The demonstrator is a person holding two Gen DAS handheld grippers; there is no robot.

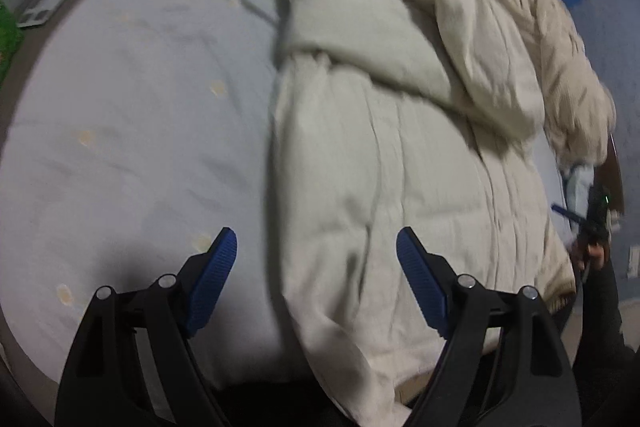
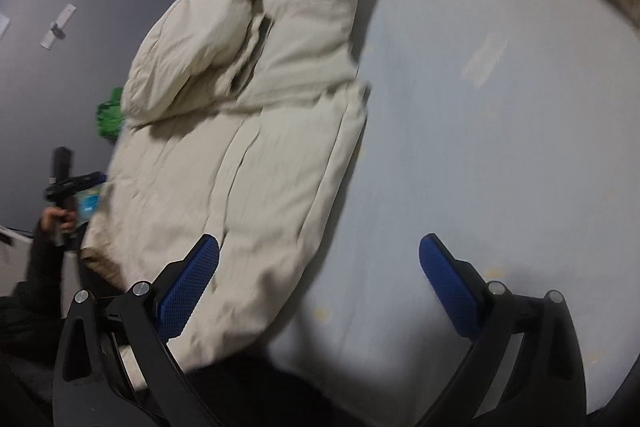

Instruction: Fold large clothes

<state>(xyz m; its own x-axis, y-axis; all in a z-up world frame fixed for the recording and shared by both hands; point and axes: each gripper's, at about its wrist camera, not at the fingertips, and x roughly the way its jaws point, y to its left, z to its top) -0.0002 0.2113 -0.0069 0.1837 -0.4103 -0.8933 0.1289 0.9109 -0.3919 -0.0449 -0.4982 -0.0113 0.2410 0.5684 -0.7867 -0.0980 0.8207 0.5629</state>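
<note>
On the bed: a cream padded garment [image 1: 380, 155], puffy like a quilted coat, lies spread along the pale blue sheet [image 1: 132, 99], its upper part already doubled over onto the body.
Garment's edges: one long side runs straight down the middle of the left wrist view; the near hem hangs at the mattress edge, close to both cameras.
Left gripper [image 1: 316, 271]: jaws released and wide, empty; they straddle the garment's long edge from above, with no contact visible.
Right gripper [image 2: 320, 275]: jaws likewise spread and holding nothing, above the opposite long edge and the near corner [image 2: 224, 327].
Picture quality: both views are smeared by motion, so fine creases and seams are hard to read.
Step in hand: probably between folds, with both grippers free and poised over the near end.
Next move calls for: lowering each gripper to a near corner, pinching all padded layers together, then lifting evenly so the bulky fill does not slide or spring back.
</note>
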